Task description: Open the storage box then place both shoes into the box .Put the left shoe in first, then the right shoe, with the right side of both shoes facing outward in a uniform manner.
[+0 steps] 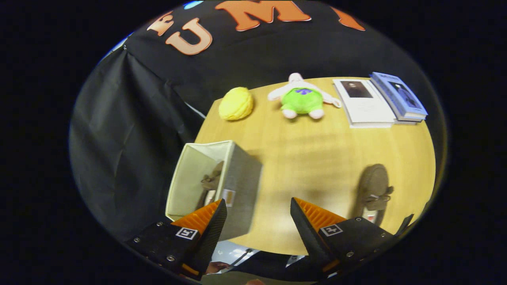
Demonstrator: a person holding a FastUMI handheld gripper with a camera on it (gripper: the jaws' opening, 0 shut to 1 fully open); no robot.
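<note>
storage box: one shoe inside | tongs: apart, empty

Bright overhead light, soft shadows on the table, fisheye-warped, slightly blurred.

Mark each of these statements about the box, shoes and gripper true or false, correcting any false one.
1. One brown shoe already lies inside the storage box. True.
2. The gripper is shut on the second shoe. False: its fingers stand apart with nothing between them, and that shoe lies on the table beside the right finger.
3. The box is open. True.
4. The plush toy sits in the box. False: it lies on the table beyond the fingers, between the yellow ball and the books.
</note>
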